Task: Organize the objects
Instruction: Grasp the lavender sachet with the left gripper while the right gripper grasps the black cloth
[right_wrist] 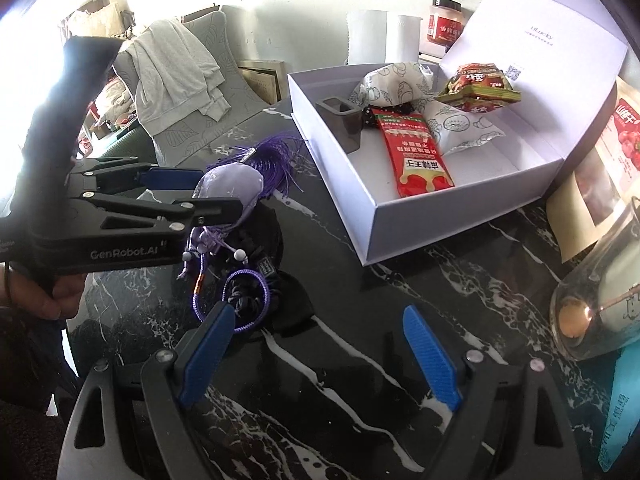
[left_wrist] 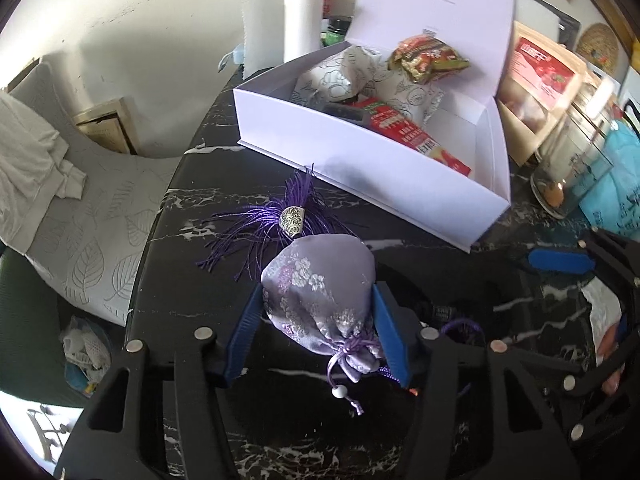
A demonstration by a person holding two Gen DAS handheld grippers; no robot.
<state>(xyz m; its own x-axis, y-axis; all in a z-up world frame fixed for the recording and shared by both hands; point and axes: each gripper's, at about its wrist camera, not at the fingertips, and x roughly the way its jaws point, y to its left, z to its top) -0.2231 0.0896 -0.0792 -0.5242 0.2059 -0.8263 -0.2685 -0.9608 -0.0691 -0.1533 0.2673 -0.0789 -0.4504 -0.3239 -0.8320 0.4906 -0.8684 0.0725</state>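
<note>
We have the left gripper over the lilac brocade drawstring pouch, and its blue ribbed fingers sit against the pouch's two flanks, one at nine o'clock and one at three o'clock, so we judge them clenched on the soft cloth where it rests on the black marbled worktop. To do this step well we should hold the bulging body, not the gathered neck at six o'clock, and lift straight so the purple silk tassel with its metal bead at twelve o'clock trails clear. The open white cardboard box lies at one o'clock, well apart. Our right gripper hangs released over bare worktop, beside a purple cord loop.
</note>
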